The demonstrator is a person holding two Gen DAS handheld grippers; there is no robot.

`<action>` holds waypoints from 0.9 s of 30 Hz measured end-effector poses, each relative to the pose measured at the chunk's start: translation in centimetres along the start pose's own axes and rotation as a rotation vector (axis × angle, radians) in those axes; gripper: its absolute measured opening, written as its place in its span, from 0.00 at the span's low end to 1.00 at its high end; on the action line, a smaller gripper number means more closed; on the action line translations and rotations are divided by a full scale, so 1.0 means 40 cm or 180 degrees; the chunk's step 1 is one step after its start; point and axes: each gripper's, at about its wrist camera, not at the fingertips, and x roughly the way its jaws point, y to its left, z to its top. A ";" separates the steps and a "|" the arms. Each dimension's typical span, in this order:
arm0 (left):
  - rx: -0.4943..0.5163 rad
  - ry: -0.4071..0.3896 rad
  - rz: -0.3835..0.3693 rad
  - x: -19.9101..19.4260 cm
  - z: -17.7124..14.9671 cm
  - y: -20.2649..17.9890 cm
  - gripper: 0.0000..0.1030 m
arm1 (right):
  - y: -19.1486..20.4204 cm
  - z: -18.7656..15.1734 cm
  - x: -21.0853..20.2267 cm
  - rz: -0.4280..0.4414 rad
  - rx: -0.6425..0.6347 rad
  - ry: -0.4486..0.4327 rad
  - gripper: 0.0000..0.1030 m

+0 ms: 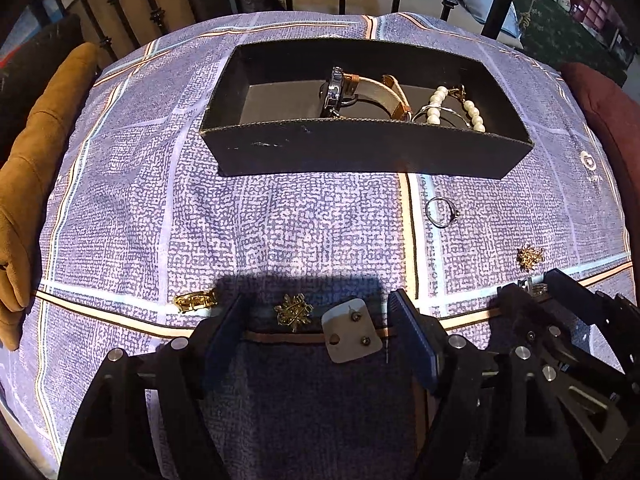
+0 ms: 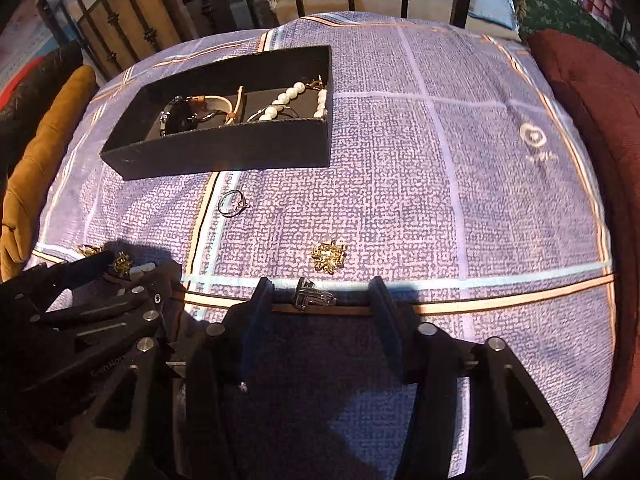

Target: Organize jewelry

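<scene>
Left wrist view: the left hand-held gripper (image 1: 320, 312) hangs low over the bed (image 1: 304, 224), jaws wide apart and holding nothing. Between its fingers lie a gold brooch (image 1: 293, 312) toward the left finger and a white earring card (image 1: 352, 334) with two studs toward the right finger. The card lies flat, its long axis slanting slightly across the gap, so the fingers would meet its short edges. A gold clip (image 1: 195, 301) lies just outside the left finger. The box (image 1: 360, 152) sits straight ahead, well apart, already holding a watch (image 1: 340, 94) and a pearl bracelet (image 1: 456, 110). A thin ring (image 1: 440, 211) lies on the cover just before the box's near right corner.

In the right wrist view, the right hand-held gripper (image 2: 320, 300) is likewise spread and empty. A dark ring (image 2: 312, 299) sits between its fingertips, nearer the left finger, lying on its side with its long axis running across the gap. A gold flower brooch (image 2: 329, 255) lies just beyond, ahead and slightly right. The box (image 2: 224, 148) lies ahead and to the left from here.

Each gripper already brackets a piece, so I judge the next move is a straight drop and close. The dark ring belongs to the right hand, the card or brooch to the left. The thin ring is about equally far from both.
</scene>
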 end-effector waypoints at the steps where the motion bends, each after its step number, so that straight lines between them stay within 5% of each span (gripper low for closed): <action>1: -0.0004 -0.0027 0.0000 -0.003 -0.005 0.002 0.60 | 0.003 0.000 -0.001 0.0013 -0.0040 0.0006 0.26; 2: -0.0010 -0.0040 -0.0016 -0.009 -0.009 0.005 0.56 | 0.003 0.000 -0.005 0.0045 -0.0052 0.0010 0.21; 4: -0.0073 -0.0042 -0.0014 -0.021 -0.015 0.023 0.23 | -0.007 0.002 -0.016 0.0143 0.0028 0.0011 0.21; 5: -0.0113 -0.0013 -0.0053 -0.028 -0.016 0.038 0.18 | -0.011 0.002 -0.025 0.0172 0.0059 0.0005 0.21; 7: -0.0233 0.0054 -0.0237 -0.040 -0.018 0.072 0.18 | -0.013 0.002 -0.040 0.0185 0.0077 -0.0025 0.21; 15: -0.0330 -0.0008 -0.0276 -0.112 -0.015 0.134 0.18 | -0.006 0.014 -0.093 0.0318 0.0152 -0.0108 0.21; 27: -0.0167 -0.0165 -0.0317 -0.173 0.088 0.102 0.18 | 0.029 0.100 -0.154 0.0439 0.0115 -0.0345 0.21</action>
